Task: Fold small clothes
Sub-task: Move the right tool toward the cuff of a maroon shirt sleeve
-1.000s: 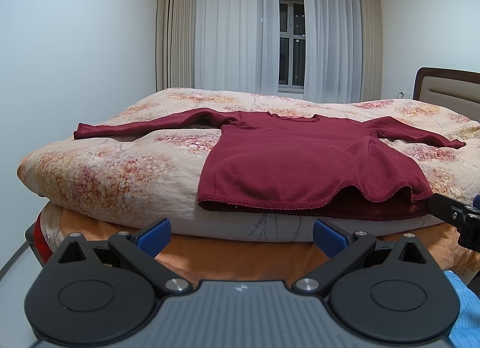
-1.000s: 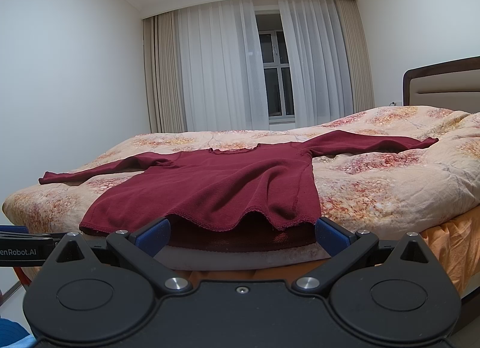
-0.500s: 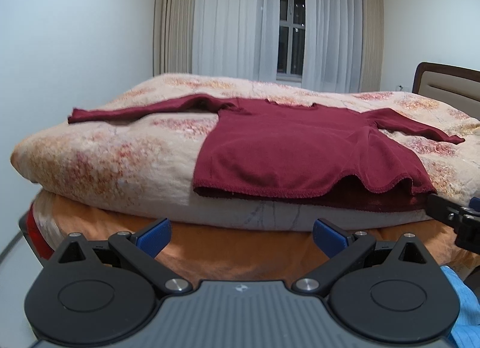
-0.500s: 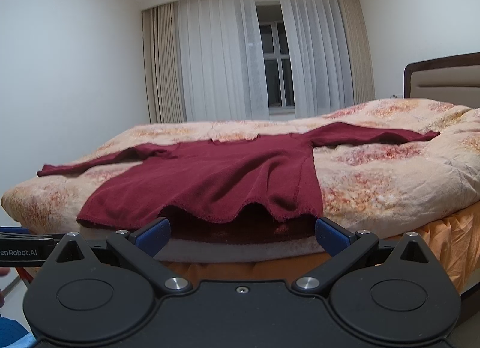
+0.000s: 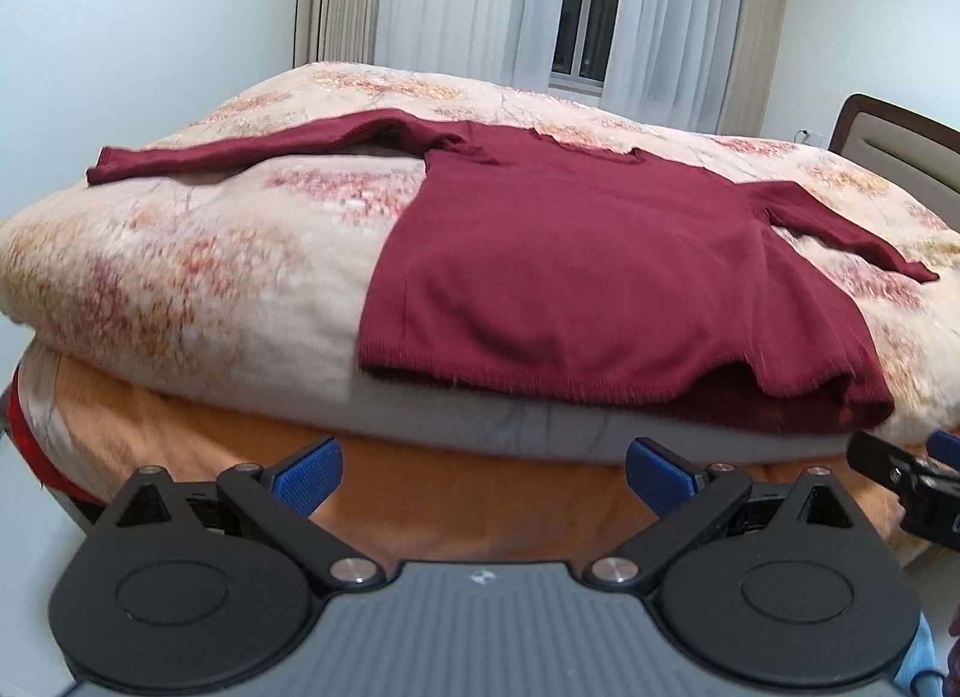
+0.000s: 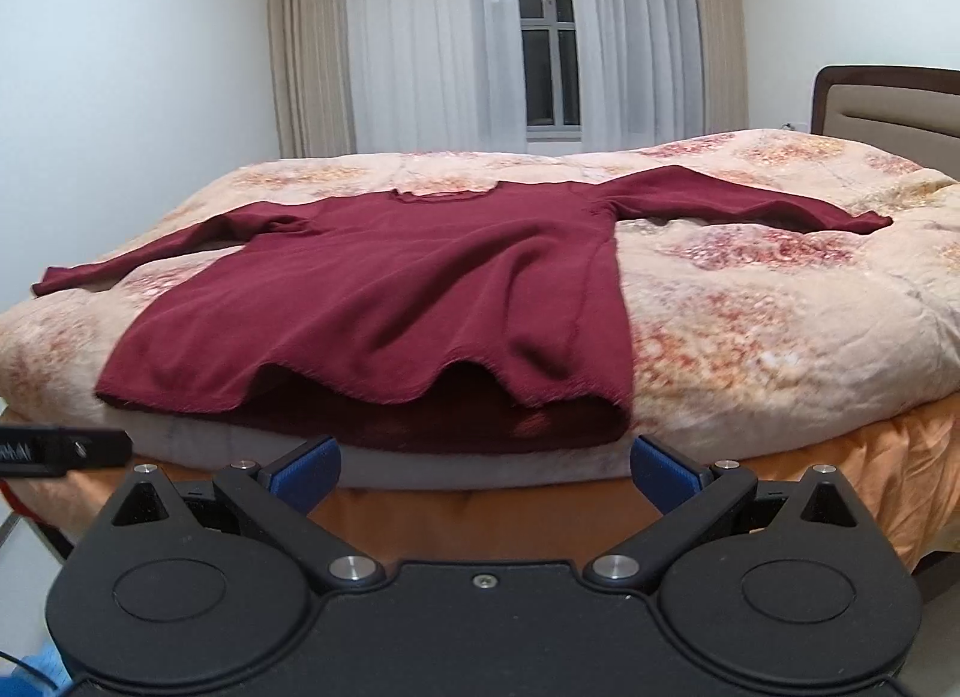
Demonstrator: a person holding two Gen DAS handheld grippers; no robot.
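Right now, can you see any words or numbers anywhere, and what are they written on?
White print on the left gripper's black side: blurred, unreadable here.
A small pale mark on the left gripper's grey body in its own view: a logo, not letters.
Maroon sweater, floral quilt: no writing.

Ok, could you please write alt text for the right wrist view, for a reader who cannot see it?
A dark red long-sleeved top lies spread flat, sleeves out, on a floral quilt covering a bed. In the foreground the right gripper is open and holds nothing, just short of the top's hem. Behind are white curtains and a window.
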